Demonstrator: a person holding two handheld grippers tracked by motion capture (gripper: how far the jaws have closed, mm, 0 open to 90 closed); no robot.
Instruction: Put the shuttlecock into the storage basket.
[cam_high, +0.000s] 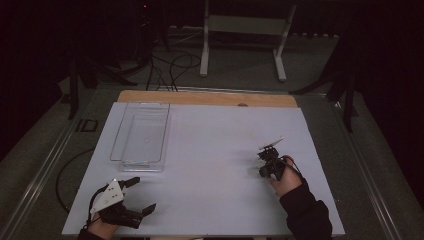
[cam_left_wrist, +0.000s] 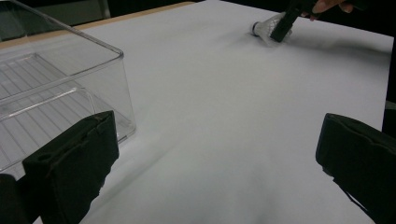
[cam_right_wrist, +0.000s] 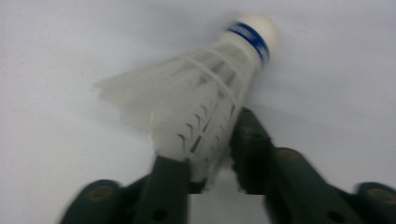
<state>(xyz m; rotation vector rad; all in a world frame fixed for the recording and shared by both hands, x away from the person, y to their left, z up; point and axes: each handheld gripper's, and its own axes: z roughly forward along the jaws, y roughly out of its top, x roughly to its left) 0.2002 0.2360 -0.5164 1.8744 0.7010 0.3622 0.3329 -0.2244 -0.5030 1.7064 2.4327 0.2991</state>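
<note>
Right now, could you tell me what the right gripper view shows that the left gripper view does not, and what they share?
Right gripper view alone: the shuttlecock's blue-banded cork tip and feather ribs close up, the right hand-held gripper pinching its skirt.

Left gripper view alone: the clear plastic bin and the left hand-held gripper, jaws wide apart.

Both: the shuttlecock lying on the white table, gripped by the right hand-held gripper.

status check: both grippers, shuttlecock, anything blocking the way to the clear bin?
Right gripper shut on shuttlecock feathers, at table level. Left gripper open, idle near clear bin. Bare table between shuttlecock and bin.
</note>
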